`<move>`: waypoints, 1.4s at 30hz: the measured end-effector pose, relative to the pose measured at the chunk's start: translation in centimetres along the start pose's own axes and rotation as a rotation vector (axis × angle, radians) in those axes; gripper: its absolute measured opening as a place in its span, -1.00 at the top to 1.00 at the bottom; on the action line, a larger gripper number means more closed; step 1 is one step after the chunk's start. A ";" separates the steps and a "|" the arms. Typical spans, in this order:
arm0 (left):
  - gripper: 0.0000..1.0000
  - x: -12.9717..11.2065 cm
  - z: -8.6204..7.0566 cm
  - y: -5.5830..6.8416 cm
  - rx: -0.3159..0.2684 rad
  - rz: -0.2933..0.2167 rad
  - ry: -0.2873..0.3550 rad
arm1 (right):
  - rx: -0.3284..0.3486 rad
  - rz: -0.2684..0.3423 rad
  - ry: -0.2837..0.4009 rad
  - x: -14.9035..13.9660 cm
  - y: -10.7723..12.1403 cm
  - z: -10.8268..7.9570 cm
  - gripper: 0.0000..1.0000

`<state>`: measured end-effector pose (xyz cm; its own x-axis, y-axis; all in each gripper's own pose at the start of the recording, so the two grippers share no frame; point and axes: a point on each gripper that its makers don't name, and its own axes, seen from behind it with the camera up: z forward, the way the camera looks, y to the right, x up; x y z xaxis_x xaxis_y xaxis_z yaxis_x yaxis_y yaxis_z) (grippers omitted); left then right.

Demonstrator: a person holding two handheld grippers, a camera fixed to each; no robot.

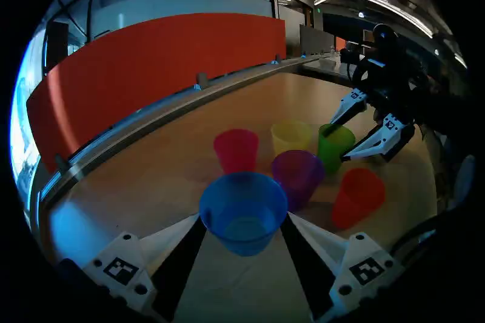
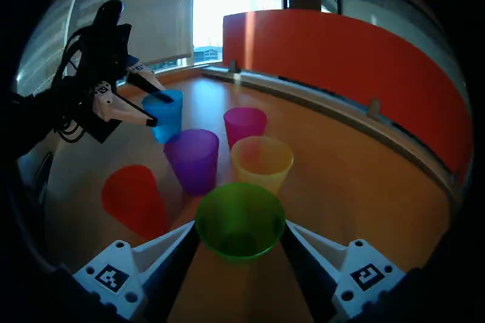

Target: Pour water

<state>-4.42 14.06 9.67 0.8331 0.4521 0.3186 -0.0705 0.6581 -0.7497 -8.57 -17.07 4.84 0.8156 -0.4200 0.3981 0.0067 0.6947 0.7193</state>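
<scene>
Two cups sit pinched in my jaws: my left gripper (image 1: 244, 217) squeezes the translucent blue plastic cup (image 1: 244, 202), my right gripper (image 2: 240, 224) the translucent green plastic cup (image 2: 240, 211). Both stand upright mid-desk, a purple plastic cup (image 1: 297, 174) between them, well off the edge of the wooden desk (image 1: 176, 165) under the orange partition (image 1: 157, 62).

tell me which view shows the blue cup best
The left gripper view: the blue cup sits close between the left gripper's fingers, with its open mouth and inside visible. The right gripper view shows it farther off and from the side, between that same gripper's fingers, its inside hidden.
</scene>
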 end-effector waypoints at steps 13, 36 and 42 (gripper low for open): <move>-0.68 1.5 -1.3 0.4 0.003 -0.010 0.038 | -0.003 -0.002 0.050 2.4 -0.2 -2.4 -0.82; -0.68 9.4 -9.3 2.9 0.017 -0.003 0.211 | 0.006 -0.061 0.227 13.9 -3.7 -10.9 -0.82; -0.68 11.3 -11.0 3.3 0.019 -0.001 0.264 | 0.015 -0.063 0.278 15.8 -4.4 -12.0 -0.82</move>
<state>10.78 14.70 4.34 0.9474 0.2803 0.1545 -0.0782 0.6709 -0.7374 11.21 -19.76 1.13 0.9413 -0.2841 0.1826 0.0551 0.6626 0.7470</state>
